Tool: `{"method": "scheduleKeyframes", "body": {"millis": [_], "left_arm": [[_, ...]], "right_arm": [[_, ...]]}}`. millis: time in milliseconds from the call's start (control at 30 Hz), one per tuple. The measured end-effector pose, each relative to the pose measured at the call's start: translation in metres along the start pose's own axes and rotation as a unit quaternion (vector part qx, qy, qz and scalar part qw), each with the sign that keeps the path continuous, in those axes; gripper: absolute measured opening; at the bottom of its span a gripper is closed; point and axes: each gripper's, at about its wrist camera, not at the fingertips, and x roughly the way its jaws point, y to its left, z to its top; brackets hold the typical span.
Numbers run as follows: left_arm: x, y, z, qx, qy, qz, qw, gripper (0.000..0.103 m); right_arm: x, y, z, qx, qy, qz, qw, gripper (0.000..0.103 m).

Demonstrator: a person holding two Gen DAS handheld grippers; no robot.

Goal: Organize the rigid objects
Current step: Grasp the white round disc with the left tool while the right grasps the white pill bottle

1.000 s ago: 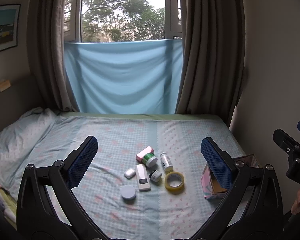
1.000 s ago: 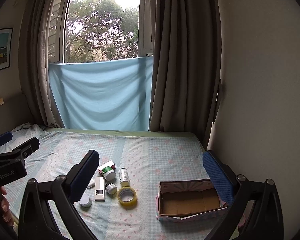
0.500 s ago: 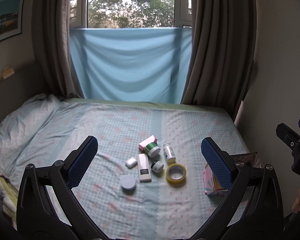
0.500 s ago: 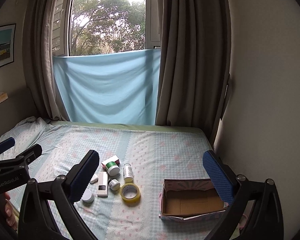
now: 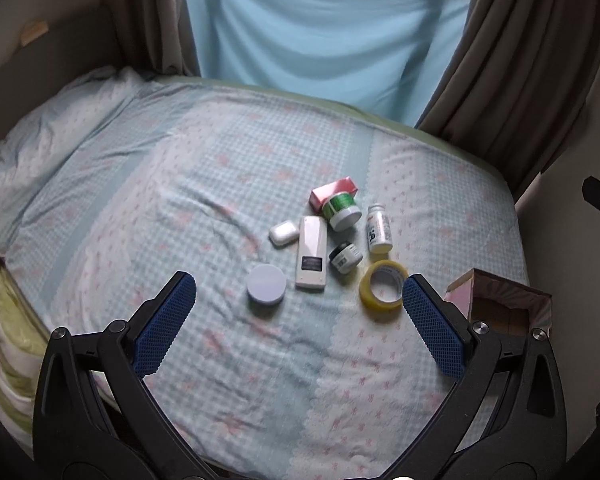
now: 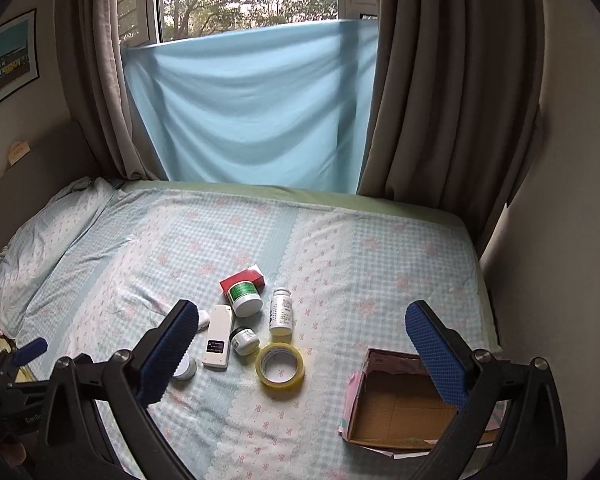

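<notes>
A cluster of small items lies mid-bed: a yellow tape roll (image 5: 383,290) (image 6: 281,365), a white remote (image 5: 311,253) (image 6: 218,336), a round lilac tin (image 5: 266,283), a white earbud case (image 5: 283,232), a small dark-lidded jar (image 5: 345,257) (image 6: 244,340), a green-labelled jar (image 5: 341,209) (image 6: 244,298), a white pill bottle (image 5: 378,227) (image 6: 281,311) and a red box (image 5: 333,190) (image 6: 243,277). An open cardboard box (image 6: 404,404) (image 5: 500,306) sits at the bed's right. My left gripper (image 5: 296,322) hangs open just short of the cluster. My right gripper (image 6: 300,354) is open above the bed, tape roll between its fingers' lines.
The checked bedsheet (image 6: 340,256) covers the bed, with a pillow (image 5: 40,148) at the left. Curtains (image 6: 452,80) and a blue cloth (image 6: 252,108) hang behind. A wall (image 6: 560,280) runs close along the bed's right side. The left gripper's body (image 6: 16,384) shows at the right view's lower left.
Both grippers have moved forward and tilted down toward the bed, so the items and the box look larger and nearer. Both stay open and nothing on the bed has moved.
</notes>
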Motion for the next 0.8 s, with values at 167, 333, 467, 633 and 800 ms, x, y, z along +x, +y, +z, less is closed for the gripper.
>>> {"method": "scheduleKeyframes", "body": {"millis": [167,333,467,633,800], "left_arm": [[0.078,0.02,-0.004,-0.043,0.062,0.006,0.9971,0.102],[0.147,0.034,-0.008,-0.054,0.105,0.041,0.9922,0.102],[0.2,0.046,-0.021,-0.085,0.15,0.05,0.9838,0.102],[0.257,0.058,-0.044,-0.112,0.195,0.057,0.9727,0.102],[0.3,0.066,-0.063,-0.129,0.224,0.068,0.9635,0.102]], "right_arm": [[0.08,0.003,0.011,-0.011,0.06,0.016,0.998,0.103],[0.16,0.013,0.017,-0.023,0.119,0.032,0.992,0.103],[0.235,0.018,0.017,-0.02,0.191,0.037,0.981,0.103],[0.328,0.027,0.007,-0.017,0.269,0.037,0.962,0.103],[0.396,0.037,-0.017,-0.034,0.327,0.038,0.943,0.089]]}}
